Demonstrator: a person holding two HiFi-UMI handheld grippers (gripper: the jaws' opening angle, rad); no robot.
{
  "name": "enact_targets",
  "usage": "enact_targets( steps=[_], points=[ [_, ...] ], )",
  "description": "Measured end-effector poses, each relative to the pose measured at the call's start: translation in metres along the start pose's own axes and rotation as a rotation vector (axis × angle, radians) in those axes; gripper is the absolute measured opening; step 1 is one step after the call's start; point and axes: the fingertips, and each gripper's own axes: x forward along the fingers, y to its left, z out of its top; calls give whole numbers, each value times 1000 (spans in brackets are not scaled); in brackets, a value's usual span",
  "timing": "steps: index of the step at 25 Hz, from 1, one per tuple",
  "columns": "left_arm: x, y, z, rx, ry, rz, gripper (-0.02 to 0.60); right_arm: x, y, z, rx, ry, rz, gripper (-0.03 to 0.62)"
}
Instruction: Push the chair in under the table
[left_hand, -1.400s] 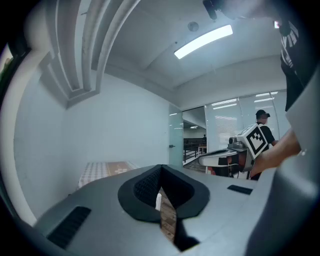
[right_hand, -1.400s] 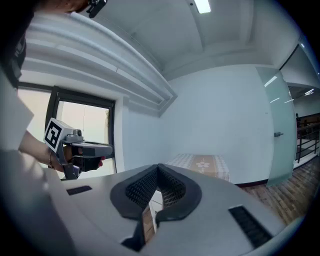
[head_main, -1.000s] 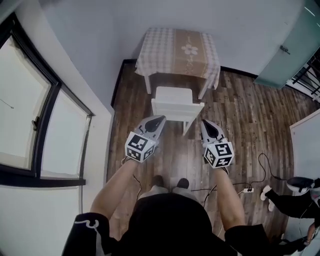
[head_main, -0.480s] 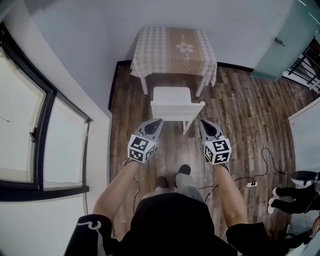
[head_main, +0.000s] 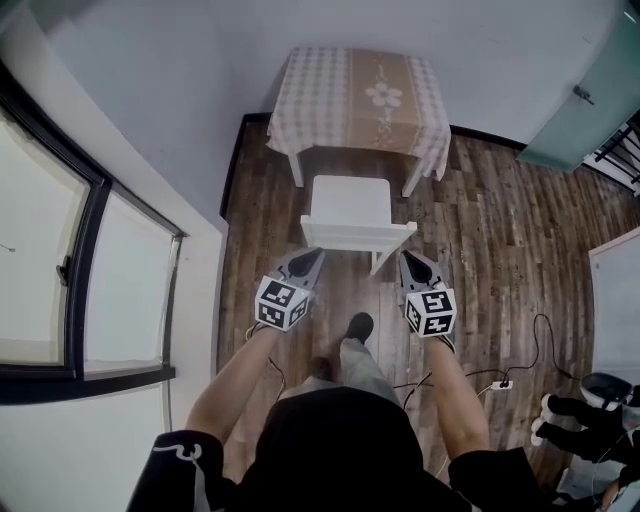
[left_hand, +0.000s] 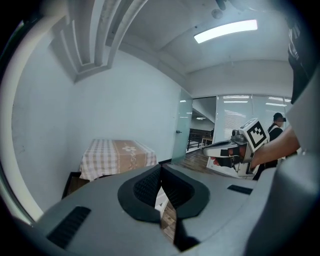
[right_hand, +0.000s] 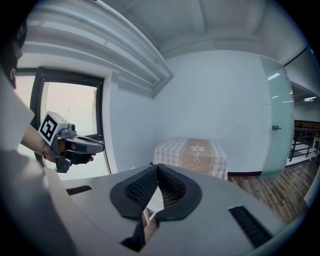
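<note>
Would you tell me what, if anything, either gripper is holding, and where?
Nothing: the left gripper and right gripper are both shut and empty, near the chair.

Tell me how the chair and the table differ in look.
The table wears a checked cloth with a tan flowered runner; the chair is bare white. The table is wider than the chair. The table stands at the wall; the chair sits out in front of it. Both have white legs.

text: none readable | signs, numbers: none, as far as visible
</note>
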Motion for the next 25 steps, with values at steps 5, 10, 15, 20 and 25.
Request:
enact_targets(
  steps=[5,10,15,20,25],
  points=[
    [49,19,-12,-29,53,30,25,42,-38,-17,7,53,38,14],
    [84,36,-24,-39,97,69,25,76,-70,-36,23,109,70,14],
    [107,48,-38,-55,142,116,25,99,-92,-58,29,160,105,17],
    [123,57,-54,-82,167,155,25,118,-103,-76,29,198,139,20],
    [135,66,-64,-92,185,176,25,133,-107,-85,18,225,158,21]
  ],
)
